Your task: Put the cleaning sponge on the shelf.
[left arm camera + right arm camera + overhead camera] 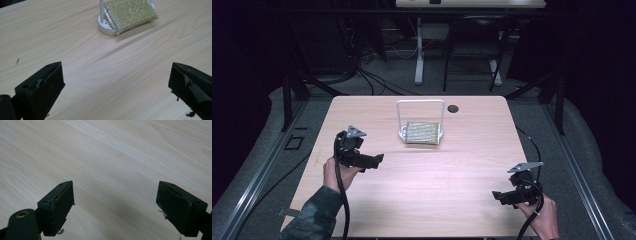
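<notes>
A shiny gold-green ribbed pouch leans on a white wire stand at the table's far middle; the left gripper view shows the pouch resting on the stand's round white foot. My left gripper hovers at the table's left, jaws wide apart and empty, aimed toward the stand. My right gripper is held low near the front right corner, jaws also wide apart over bare wood.
The light wood table has a dark round cable hole right of the stand. Cables trail from both grippers. A metal frame rail borders the table's right side, and another desk's legs stand behind.
</notes>
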{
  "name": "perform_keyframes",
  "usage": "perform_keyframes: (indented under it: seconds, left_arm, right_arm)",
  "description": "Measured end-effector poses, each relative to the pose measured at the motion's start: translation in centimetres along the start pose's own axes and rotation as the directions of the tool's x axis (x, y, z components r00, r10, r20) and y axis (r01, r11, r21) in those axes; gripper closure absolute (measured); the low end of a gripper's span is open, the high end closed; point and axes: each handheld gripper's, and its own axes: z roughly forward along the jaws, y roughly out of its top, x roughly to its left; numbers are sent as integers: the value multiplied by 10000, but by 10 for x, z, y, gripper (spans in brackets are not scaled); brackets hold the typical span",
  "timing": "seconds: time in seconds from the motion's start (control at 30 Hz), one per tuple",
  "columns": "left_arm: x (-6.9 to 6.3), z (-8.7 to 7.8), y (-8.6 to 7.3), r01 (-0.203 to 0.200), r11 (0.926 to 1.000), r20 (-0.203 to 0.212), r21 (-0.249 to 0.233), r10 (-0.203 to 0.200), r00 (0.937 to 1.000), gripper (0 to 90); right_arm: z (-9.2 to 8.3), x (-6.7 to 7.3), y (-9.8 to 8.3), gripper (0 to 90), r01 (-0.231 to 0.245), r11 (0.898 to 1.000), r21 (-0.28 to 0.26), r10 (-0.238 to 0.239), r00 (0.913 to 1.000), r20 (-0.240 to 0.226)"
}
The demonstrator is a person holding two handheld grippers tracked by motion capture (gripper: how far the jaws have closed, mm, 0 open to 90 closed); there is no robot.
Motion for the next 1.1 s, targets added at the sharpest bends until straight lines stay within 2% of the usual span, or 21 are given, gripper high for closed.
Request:
perform_keyframes:
  seconds: [0.23, 0.27, 0.37, 0.47, 0.57, 0.6, 0.67, 0.7, 0.77, 0.83, 0.93, 1.1]
  left_arm:
    - [4, -9, -30, -2, 9989, -194, 465, 11, 9998, 2]
    - [5, -11, -35, -100, 9985, -140, 545, 108, 9998, 2]
    - [8, -12, -43, -14, 9984, 5, 560, 13, 10000, 1]
    - [11, -9, -60, 187, 9979, 119, 615, -195, 9997, 0]
    - [12, -8, -69, 286, 9986, 278, 445, -298, 9992, 0]
    - [11, -7, -77, 282, 9993, 259, 250, -288, 9992, 0]
    - [11, -5, -81, 390, 9989, 253, 253, -396, 9989, 0]
    - [11, -1, -89, 606, 9972, 362, 436, -622, 9974, 0]
    - [12, 2, -94, 579, 9964, 350, 618, -601, 9976, 0]
    - [14, 4, -98, 578, 9965, 475, 600, -607, 9970, 0]
    - [17, 8, -100, 470, 9959, 412, 776, -503, 9979, 0]
    - [20, 8, -98, 484, 9968, 306, 638, -505, 9983, 0]
  right_arm:
    - [-1, 0, 0, 143, 78, 10000, 52, -79, 9999, 96]
    - [-1, 1, 0, 144, 108, 9999, 56, -108, 9999, 100]
    - [-2, 1, 0, 145, 143, 9999, 46, -143, 9998, 138]
    - [-2, 1, 0, 145, 141, 9999, 100, -142, 9998, 158]
    - [-2, 1, -1, 145, 137, 9998, 123, -139, 9998, 140]
    - [-1, 0, -1, 146, 129, 9999, 88, -130, 9998, 137]
    - [0, 0, -2, 146, 126, 9997, 197, -129, 9997, 196]
    - [1, 0, -2, 146, 129, 9996, 245, -134, 9997, 201]
    - [2, 0, -2, 146, 170, 9993, 320, -178, 9995, 266]
    - [2, -1, -2, 146, 216, 9992, 325, -225, 9994, 281]
    - [3, -1, -2, 147, 235, 9991, 355, -243, 9994, 239]
    - [4, -2, -3, 146, 179, 9989, 444, -188, 9996, 194]
